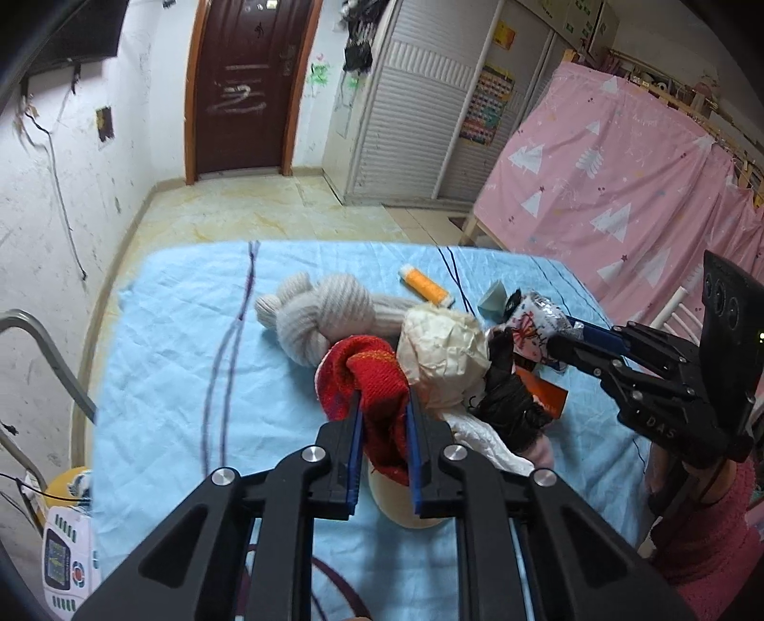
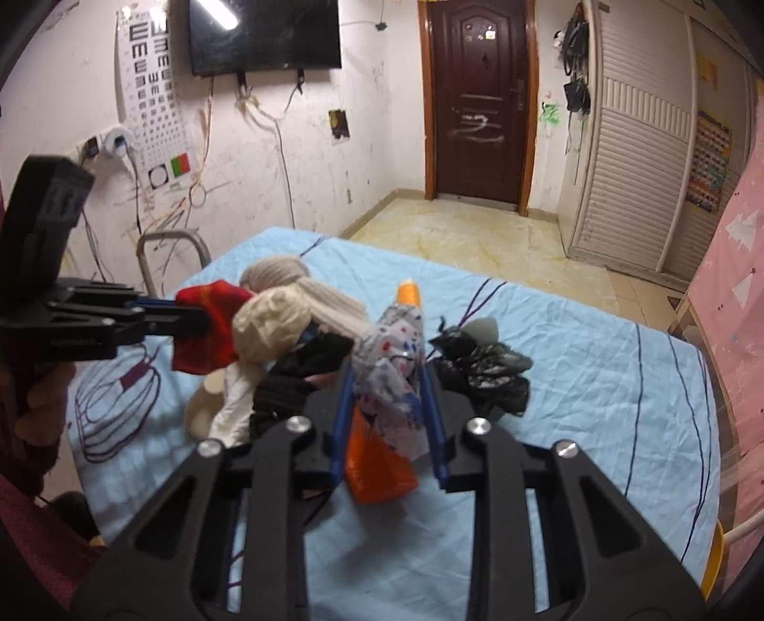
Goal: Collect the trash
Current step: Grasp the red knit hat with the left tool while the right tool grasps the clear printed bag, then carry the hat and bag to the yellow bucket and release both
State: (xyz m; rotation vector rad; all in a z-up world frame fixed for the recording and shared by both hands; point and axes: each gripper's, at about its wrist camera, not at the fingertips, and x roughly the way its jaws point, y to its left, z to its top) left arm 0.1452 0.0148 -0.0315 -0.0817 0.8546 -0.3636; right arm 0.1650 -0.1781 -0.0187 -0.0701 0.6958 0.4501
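Left gripper (image 1: 382, 406) pinches the red knit cloth (image 1: 367, 382), right gripper (image 2: 387, 382) clamps the printed wrapper (image 2: 396, 363); lift both slowly, keeping the pinches firm.

Place: a lived-in room of a home, likely a bedroom.
Far wall: dark wooden door (image 2: 480, 102), scribbled white walls.
Left wall: television (image 2: 265, 36), eye chart (image 2: 153, 86).
Right: slatted wardrobe (image 2: 635, 157), pink curtain (image 1: 611, 157) on a bed frame.
Floor: pale glossy tiles (image 2: 477, 234).
Near: blue sheet (image 1: 191, 344).
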